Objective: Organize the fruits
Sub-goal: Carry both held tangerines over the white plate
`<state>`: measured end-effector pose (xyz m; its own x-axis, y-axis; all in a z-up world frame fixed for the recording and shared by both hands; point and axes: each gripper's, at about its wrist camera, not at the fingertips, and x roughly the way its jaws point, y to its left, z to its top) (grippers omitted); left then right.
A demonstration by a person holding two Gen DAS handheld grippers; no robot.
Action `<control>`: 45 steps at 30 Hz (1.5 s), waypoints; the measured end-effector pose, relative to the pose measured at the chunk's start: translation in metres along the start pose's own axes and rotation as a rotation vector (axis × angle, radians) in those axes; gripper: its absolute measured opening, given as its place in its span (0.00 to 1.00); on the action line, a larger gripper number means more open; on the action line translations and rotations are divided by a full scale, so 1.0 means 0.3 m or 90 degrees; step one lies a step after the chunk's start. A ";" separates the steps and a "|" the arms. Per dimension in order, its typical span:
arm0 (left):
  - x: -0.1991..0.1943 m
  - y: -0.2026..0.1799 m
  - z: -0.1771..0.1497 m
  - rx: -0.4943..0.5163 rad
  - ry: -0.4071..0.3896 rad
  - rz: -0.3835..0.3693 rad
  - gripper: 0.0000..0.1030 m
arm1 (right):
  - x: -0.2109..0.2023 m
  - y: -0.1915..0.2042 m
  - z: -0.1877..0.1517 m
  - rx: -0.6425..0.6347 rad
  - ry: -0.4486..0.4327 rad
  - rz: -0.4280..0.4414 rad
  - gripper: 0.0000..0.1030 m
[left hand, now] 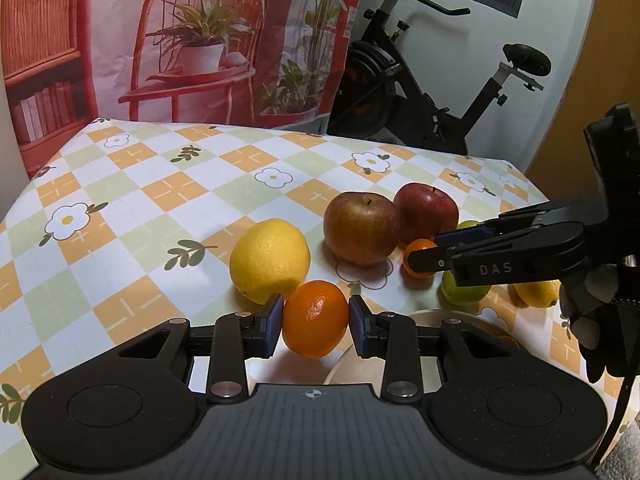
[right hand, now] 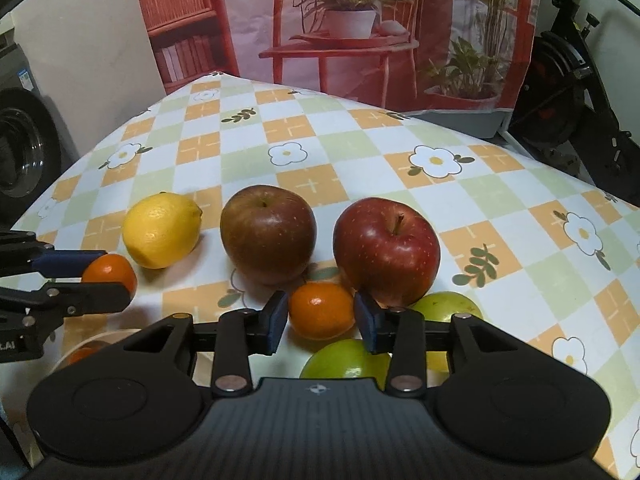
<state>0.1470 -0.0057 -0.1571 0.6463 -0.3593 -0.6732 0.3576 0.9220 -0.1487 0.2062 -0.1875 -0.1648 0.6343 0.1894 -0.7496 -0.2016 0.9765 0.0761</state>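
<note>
My left gripper (left hand: 316, 316) is shut on an orange (left hand: 315, 318) and holds it above the table beside a wooden bowl (left hand: 472, 320); it also shows in the right wrist view (right hand: 108, 274). My right gripper (right hand: 321, 314) is shut on a smaller orange (right hand: 322, 310), also seen in the left wrist view (left hand: 418, 258). A yellow lemon (left hand: 270, 266), a brownish apple (left hand: 360, 230) and a red apple (left hand: 426, 212) sit on the checked cloth. Green fruits (right hand: 346, 362) lie under my right gripper. A second lemon (left hand: 536, 292) lies at the right.
The bowl (right hand: 86, 344) holds something orange. The flowered tablecloth (left hand: 160, 184) covers the table, whose far edge meets a printed backdrop (left hand: 200, 40). An exercise bike (left hand: 440, 80) stands behind the table at the right.
</note>
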 end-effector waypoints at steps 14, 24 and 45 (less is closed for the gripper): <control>-0.030 -0.009 -0.006 0.012 -0.002 -0.028 0.36 | -0.012 -0.007 -0.001 0.009 0.000 0.004 0.40; -0.082 -0.011 -0.025 0.022 -0.001 -0.043 0.36 | -0.173 0.011 -0.029 0.008 -0.046 0.042 0.40; -0.161 -0.057 -0.095 0.061 0.014 -0.066 0.36 | -0.304 0.043 -0.205 0.038 -0.051 0.068 0.40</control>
<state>0.0905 0.0000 -0.1427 0.5883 -0.4480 -0.6732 0.4850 0.8616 -0.1495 0.1000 -0.1984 -0.1359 0.6697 0.2979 -0.6803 -0.2284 0.9543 0.1929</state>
